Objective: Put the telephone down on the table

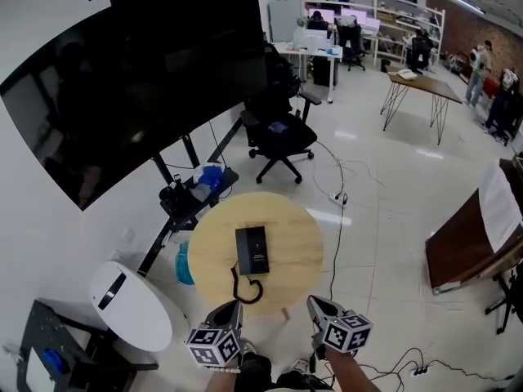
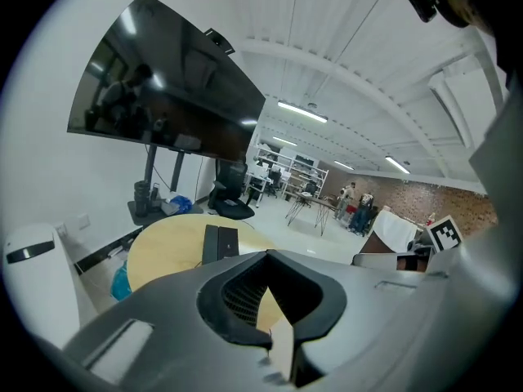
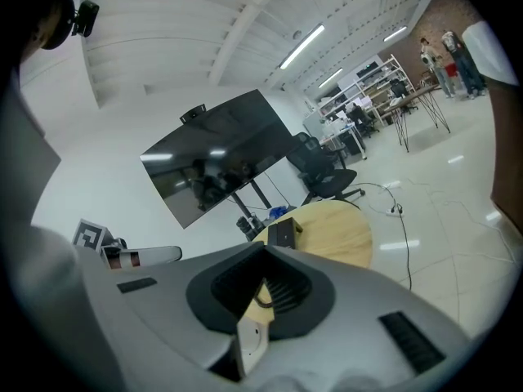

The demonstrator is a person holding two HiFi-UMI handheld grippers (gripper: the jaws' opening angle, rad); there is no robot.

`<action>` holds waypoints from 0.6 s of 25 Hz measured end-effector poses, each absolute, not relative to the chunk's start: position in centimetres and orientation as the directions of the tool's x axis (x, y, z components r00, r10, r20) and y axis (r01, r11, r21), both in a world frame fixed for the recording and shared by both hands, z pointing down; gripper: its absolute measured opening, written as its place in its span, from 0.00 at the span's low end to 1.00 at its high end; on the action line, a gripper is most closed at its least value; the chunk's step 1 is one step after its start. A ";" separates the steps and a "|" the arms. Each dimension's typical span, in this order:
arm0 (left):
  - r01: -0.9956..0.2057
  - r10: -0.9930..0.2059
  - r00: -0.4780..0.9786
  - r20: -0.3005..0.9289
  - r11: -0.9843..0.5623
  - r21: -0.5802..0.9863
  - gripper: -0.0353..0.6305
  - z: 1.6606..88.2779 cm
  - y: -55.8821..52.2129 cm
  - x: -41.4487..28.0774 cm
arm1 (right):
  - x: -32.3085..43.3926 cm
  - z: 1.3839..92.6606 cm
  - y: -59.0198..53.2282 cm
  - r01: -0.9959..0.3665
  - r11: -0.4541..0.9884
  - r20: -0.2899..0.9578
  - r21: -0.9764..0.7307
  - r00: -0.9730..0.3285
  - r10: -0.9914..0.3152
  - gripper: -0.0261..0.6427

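Both claws clenched and empty; telephone lies on the tabletop beyond them

Nearest, the left claw (image 1: 231, 307) and right claw (image 1: 317, 303) hang side by side at the near edge of the round tabletop (image 1: 298, 243), each closed on nothing. Farther in, a curled black cord (image 1: 248, 288) runs to the telephone (image 1: 252, 250), which lies flat at the tabletop's middle, apart from both claws. A large dark screen (image 1: 139, 80) stands far left.

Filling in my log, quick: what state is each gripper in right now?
Left gripper: shut, holding nothing.
Right gripper: shut, holding nothing.
The telephone lies on the table, clear of both.
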State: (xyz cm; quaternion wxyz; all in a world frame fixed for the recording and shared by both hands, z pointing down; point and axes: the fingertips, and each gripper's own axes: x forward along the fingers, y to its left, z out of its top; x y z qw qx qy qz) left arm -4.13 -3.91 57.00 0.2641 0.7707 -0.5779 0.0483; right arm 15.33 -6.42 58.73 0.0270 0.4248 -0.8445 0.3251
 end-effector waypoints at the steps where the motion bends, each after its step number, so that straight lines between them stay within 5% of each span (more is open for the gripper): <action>1: -0.916 -0.867 0.322 0.380 -0.183 0.357 0.06 56.9 -3.4 -4.2 | 15.1 58.5 -6.0 -0.729 0.435 0.317 -0.528 -0.644 -0.696 0.05; 15: -0.891 -0.847 0.390 0.361 -0.248 0.381 0.06 56.1 -0.8 -4.6 | 11.8 56.6 -2.3 -0.715 0.436 0.280 -0.547 -0.647 -0.709 0.05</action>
